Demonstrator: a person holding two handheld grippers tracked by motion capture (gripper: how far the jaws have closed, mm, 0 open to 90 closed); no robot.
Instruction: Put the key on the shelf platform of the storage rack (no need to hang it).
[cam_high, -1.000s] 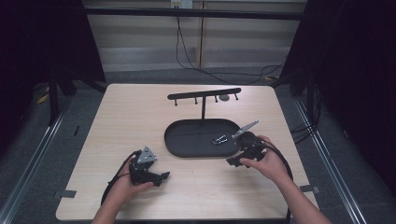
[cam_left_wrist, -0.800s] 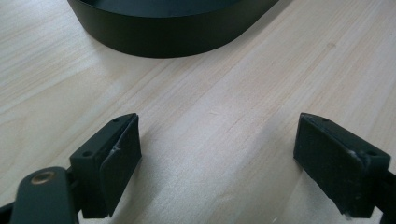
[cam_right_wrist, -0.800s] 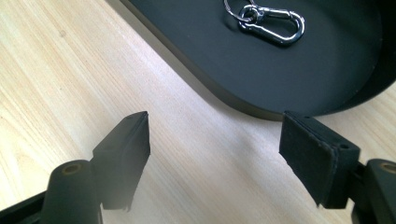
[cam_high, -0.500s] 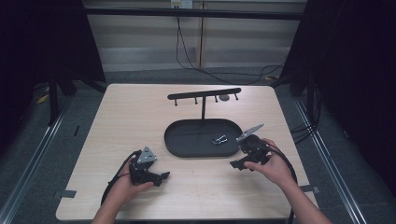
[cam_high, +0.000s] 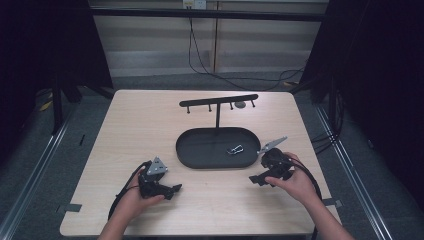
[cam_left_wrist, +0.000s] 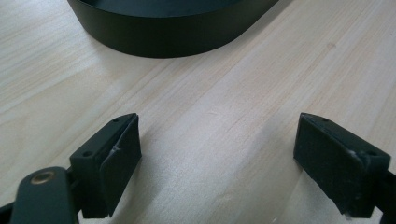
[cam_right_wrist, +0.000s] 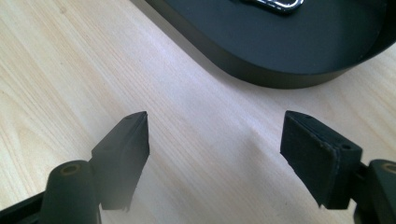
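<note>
Item: small metal clip, lying flat inside the black oval tray at its right end, long axis roughly along the tray's length. Right gripper, jaws apart and empty, rests on the table just off the tray's right end, nearer the clip. Left gripper, jaws likewise apart and empty, sits near the table's front edge, farther away. Hook stand behind the tray.
</note>
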